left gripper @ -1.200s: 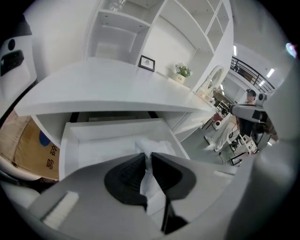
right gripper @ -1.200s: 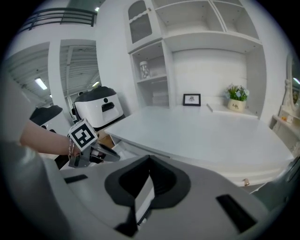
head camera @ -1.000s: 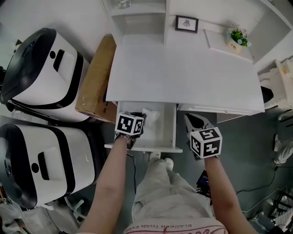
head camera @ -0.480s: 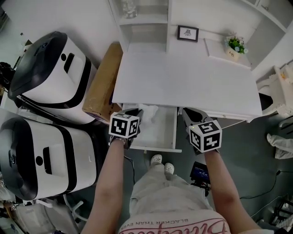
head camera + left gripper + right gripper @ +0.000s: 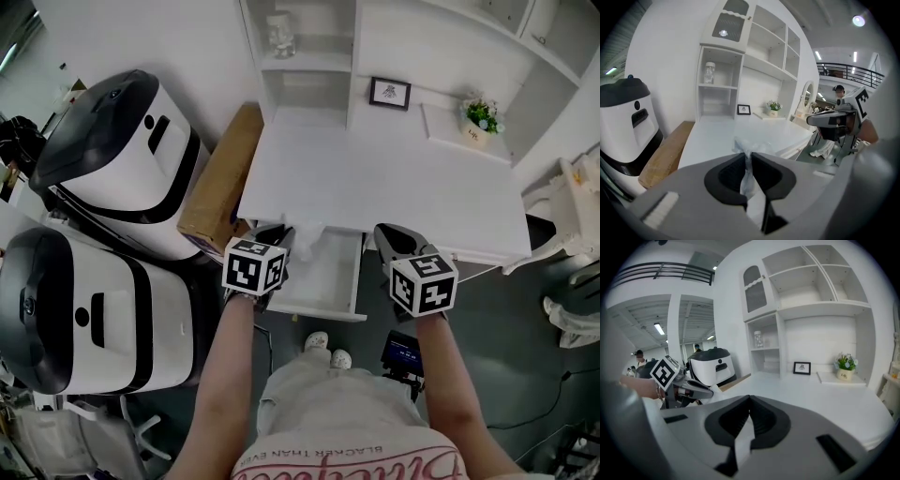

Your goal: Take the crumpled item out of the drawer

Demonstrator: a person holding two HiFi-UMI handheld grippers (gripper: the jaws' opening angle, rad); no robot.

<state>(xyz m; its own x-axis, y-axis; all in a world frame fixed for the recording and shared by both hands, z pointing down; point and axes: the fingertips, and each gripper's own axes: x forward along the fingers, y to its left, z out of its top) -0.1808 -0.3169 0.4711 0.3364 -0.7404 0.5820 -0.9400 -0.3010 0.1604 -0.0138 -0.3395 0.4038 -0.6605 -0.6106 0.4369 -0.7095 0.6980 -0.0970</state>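
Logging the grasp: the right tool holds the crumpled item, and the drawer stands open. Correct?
Not quite: the left tool holds the crumpled item, pinched between its jaws in the left gripper view. The right tool is shut on nothing. The drawer does stand open.

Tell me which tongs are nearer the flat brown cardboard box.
Left. Left tongs hang beside the near end of the brown cardboard box; right tongs are beyond the open white drawer, farther off.

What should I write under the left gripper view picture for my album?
The left claw pinches the crumpled item, with the white desk and shelves behind it.
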